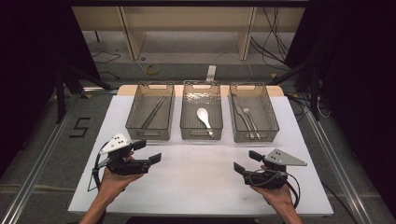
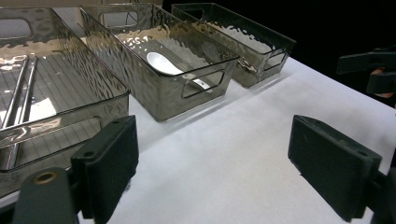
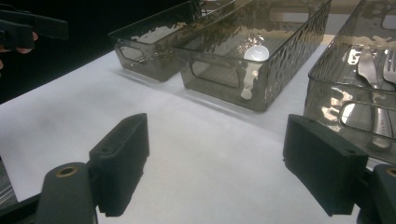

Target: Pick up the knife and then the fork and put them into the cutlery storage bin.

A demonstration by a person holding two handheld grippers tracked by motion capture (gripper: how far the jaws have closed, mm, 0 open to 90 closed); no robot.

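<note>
Three see-through bins sit in a row on the white table (image 1: 196, 179). We see the left bin (image 1: 150, 111) holding chopsticks (image 1: 153, 112), the middle bin (image 1: 201, 110) holding a white spoon (image 1: 204, 117), and the right bin (image 1: 253, 112) holding a fork and knife (image 1: 246, 119). Everything looks sorted already, so we guess nothing is left, or nothing has begun. Our left gripper (image 1: 148, 151) and right gripper (image 1: 245, 162) hold nothing, fingers wide apart. The high view shows the floor mark "5" (image 1: 80, 127); the gripper views show the bins' wavy sides up close.
</note>
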